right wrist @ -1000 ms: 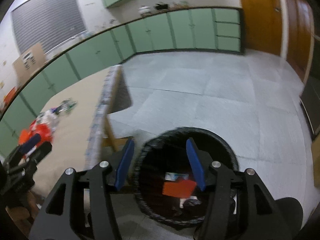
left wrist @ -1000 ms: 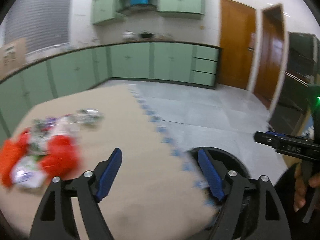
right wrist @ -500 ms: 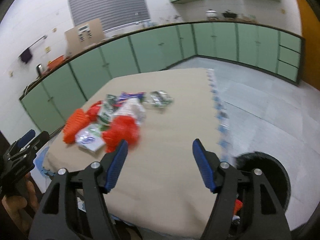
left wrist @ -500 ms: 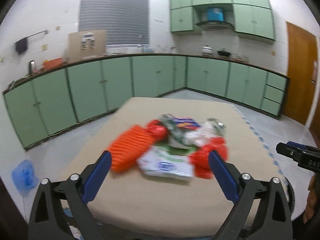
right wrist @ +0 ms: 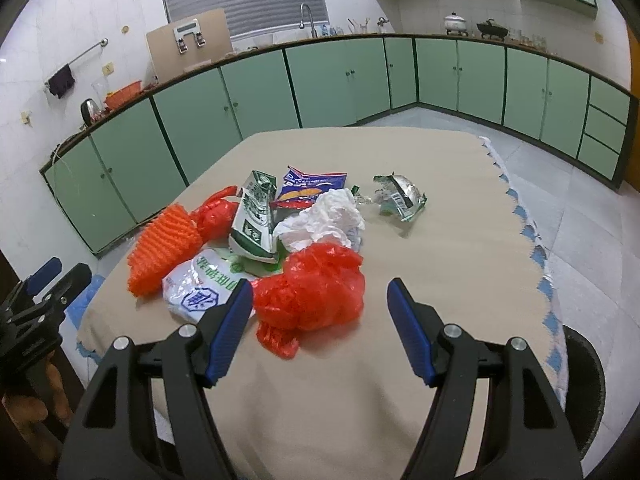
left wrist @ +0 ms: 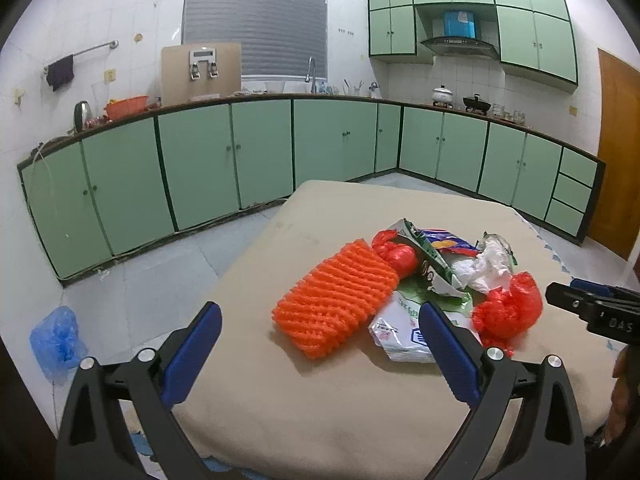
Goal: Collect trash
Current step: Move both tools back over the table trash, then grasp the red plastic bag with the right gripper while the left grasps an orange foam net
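A pile of trash lies on the beige table (right wrist: 440, 248): an orange foam net (left wrist: 336, 296) (right wrist: 164, 248), a red plastic bag (right wrist: 316, 292) (left wrist: 508, 312), a white printed bag (right wrist: 200, 292), a green-white carton (right wrist: 256, 216), crumpled white plastic (right wrist: 328, 220) and a silver wrapper (right wrist: 400, 196). My left gripper (left wrist: 320, 356) is open and empty, just short of the orange net. My right gripper (right wrist: 320, 328) is open and empty, with the red bag between its fingers' line, a little ahead.
A black trash bin (right wrist: 584, 380) stands on the floor at the table's right edge. A blue plastic bag (left wrist: 56, 340) lies on the floor at the left. Green cabinets (left wrist: 240, 160) line the walls beyond the table.
Both grippers have swung from the bin and floor back to the table. They now face the trash pile from closer. Both stayed open and empty.
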{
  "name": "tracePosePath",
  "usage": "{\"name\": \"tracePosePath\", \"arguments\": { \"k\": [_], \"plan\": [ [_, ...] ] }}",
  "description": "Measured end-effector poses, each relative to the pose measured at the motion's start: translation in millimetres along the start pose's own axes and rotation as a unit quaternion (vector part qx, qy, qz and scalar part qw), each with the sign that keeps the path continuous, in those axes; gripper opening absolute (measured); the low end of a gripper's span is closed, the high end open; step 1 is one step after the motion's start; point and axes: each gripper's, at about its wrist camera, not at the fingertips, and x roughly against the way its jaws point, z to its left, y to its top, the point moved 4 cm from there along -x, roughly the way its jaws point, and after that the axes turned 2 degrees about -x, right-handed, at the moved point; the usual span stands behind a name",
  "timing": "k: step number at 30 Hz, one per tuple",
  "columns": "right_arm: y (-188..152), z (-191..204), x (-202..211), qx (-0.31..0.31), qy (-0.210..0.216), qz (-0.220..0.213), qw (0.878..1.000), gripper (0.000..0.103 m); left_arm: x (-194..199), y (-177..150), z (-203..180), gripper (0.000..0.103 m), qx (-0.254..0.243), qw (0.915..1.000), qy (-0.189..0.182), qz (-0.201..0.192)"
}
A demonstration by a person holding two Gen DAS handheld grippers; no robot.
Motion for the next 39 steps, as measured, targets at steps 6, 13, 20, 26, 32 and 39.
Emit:
{"name": "tracePosePath", "arguments": {
  "k": [6, 13, 20, 26, 32, 39],
  "plan": [
    [-3, -2, -26, -0.004, -0.01, 0.014, 1.0, 0.068, -22, -4, 4, 0.097, -0.002, 0.9999, -0.008, 0.007],
    [-7, -4, -46, -0.004, -0.004, 0.034, 0.999, 0.047, -48, -11, 6, 0.097, -0.007, 0.9995, -0.023, 0.021],
    [-7, -1, -41, 0.004, 0.011, 0.026, 1.0, 0.005, -60, -14, 6, 0.097, -0.005, 0.9991, -0.029, 0.029],
    [-4, -4, -26, -0.004, 0.021, 0.008, 1.0, 0.004, -65, -16, 5, 0.097, -0.013, 0.9989, -0.026, 0.037],
    [-1, -7, -17, -0.009, 0.025, -0.002, 1.0, 0.004, -70, -22, 7, 0.096, -0.013, 0.9985, -0.026, 0.047],
    [-2, -9, -15, -0.012, 0.023, -0.005, 1.0, 0.004, -76, -27, 8, 0.047, -0.011, 0.9966, -0.045, 0.069]
  ]
}}
